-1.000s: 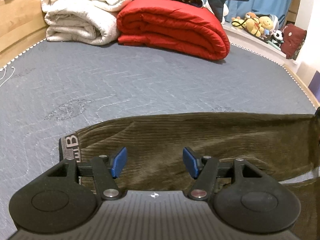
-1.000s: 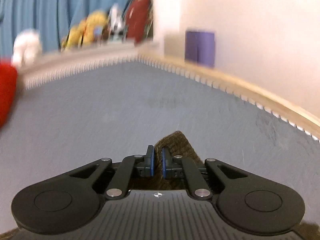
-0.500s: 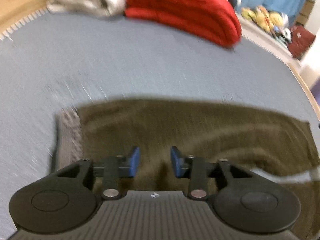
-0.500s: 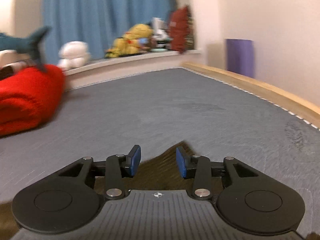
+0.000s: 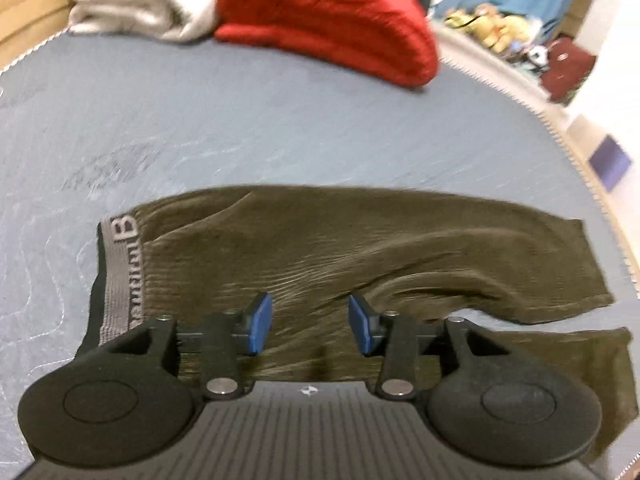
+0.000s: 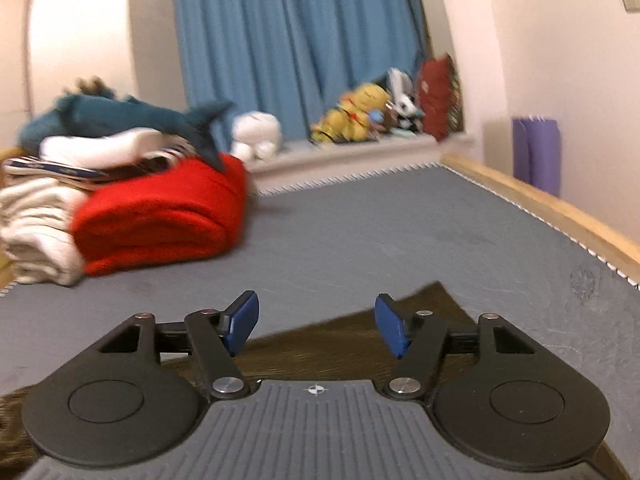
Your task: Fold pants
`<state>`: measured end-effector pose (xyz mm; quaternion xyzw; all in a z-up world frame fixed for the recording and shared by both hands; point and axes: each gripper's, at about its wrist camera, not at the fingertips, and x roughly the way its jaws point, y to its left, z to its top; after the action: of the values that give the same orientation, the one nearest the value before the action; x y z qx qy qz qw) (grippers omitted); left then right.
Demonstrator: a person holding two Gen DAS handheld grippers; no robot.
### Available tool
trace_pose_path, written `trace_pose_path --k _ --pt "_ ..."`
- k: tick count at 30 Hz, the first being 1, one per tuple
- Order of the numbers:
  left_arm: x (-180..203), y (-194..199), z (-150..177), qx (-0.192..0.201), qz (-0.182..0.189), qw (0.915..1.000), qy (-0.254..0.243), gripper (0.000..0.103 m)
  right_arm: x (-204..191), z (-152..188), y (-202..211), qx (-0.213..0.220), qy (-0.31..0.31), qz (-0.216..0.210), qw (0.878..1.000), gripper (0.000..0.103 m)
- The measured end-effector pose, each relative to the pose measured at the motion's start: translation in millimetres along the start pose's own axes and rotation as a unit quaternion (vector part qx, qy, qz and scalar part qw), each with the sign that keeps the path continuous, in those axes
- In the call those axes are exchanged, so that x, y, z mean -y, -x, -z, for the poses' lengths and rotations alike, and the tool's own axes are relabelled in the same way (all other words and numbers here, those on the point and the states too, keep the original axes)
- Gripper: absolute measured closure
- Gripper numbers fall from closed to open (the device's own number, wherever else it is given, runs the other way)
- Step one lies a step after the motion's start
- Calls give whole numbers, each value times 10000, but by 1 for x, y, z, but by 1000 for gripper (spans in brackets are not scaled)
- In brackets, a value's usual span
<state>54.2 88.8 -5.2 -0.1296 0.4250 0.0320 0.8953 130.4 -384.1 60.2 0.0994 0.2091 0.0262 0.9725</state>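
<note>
Pants: olive corduroy pants (image 5: 320, 256) lie flat on the grey bed (image 5: 280, 120), waistband (image 5: 120, 272) left, legs running right, one over the other, so a first fold looks done.
Left gripper (image 5: 310, 326): hovers over the seat; jaws just opening, partly apart, holding nothing.
Right gripper (image 6: 316, 330): above the leg end; jaws just opening, wide, empty.
Around: red quilt (image 5: 328, 20), white blanket (image 5: 132, 8) at far edge, well apart; nothing blocks.

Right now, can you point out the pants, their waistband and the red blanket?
pants (image 5: 360, 248), left wrist view, middle of the brown cloth
waistband (image 5: 120, 272), left wrist view, grey lettered band
red blanket (image 6: 160, 216), right wrist view, folded front
</note>
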Motion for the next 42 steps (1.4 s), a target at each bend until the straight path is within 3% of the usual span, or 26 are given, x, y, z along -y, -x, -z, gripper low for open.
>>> trace_pose_path --k 6,9,13,17,19,24,25,27,29,31,35,39,42 --pt "8 25 5 312 202 9993 -27 56 -63 11 80 241 -129 -420 9987 30" --pt "5 42 6 501 183 9986 -61 56 -92 23 100 185 -46 -462 9988 30" --pt "-3 56 10 590 220 9980 -39 56 -117 38 103 -225 -94 -400 9989 30" --pt "-5 56 14 588 278 9978 -150 56 -125 48 97 -333 -220 -209 9990 30" --pt "-4 53 17 547 187 9980 -247 56 -125 53 94 -422 -218 6 9989 29" --pt "-7 40 17 524 -73 9982 -279 56 -123 71 82 -510 -96 -38 9986 25" --pt "-8 37 16 536 -108 9982 -266 58 -123 73 79 -558 -77 -68 9984 25" --pt "-9 33 16 572 -175 9977 -303 70 -123 78 73 -655 -16 -219 9976 24" --pt "-9 29 16 587 -255 9973 -352 89 -125 81 68 -760 78 -278 9967 24" --pt "-9 22 17 549 -247 9975 -362 97 -130 83 65 -835 127 -447 9954 24" --pt "-9 19 13 501 -135 9983 -269 98 -142 81 63 -851 248 -661 9939 24" --pt "-24 22 -7 430 51 9987 269 98 -153 77 60 -878 254 -767 9929 24" --pt "-32 15 -27 376 -148 9985 380 98 -155 73 59 -964 170 -840 9916 24"
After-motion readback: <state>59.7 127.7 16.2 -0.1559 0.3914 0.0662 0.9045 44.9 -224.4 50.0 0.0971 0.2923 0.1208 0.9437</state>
